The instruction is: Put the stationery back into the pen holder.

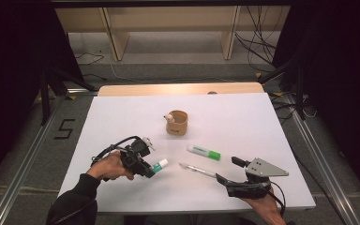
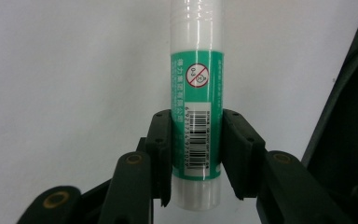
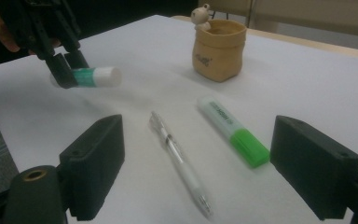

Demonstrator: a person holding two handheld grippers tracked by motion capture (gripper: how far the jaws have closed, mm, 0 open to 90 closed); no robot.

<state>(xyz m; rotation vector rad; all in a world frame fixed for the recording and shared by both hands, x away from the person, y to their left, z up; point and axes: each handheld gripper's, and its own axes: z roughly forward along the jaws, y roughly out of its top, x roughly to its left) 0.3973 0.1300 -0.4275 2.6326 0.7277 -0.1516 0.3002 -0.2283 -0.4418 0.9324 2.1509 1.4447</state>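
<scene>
A green and white glue stick (image 2: 196, 116) is clamped between the jaws of my left gripper (image 1: 151, 169), which is shut on it and holds it just above the white table top (image 1: 122, 112). The glue stick (image 1: 159, 165) points right, toward the table's middle; the right gripper view shows the same stick (image 3: 93, 76) raised off the surface. My right gripper (image 1: 230, 169) rests near the front right, jaws wide open and bare. Ahead of it lie a clear pen (image 3: 179, 161) and a white highlighter with a green cap (image 3: 233, 130). Farther back stands a tan pouch-shaped holder (image 1: 177, 122) with a small figure on its rim.
The pen (image 1: 197, 169) and highlighter (image 1: 204, 152) lie between the two grippers. The holder (image 3: 218, 49) stands at the table's centre. Beyond the far edge are wooden shelf legs (image 1: 115, 37) and cables on the floor (image 1: 258, 42). Dark stands flank the table.
</scene>
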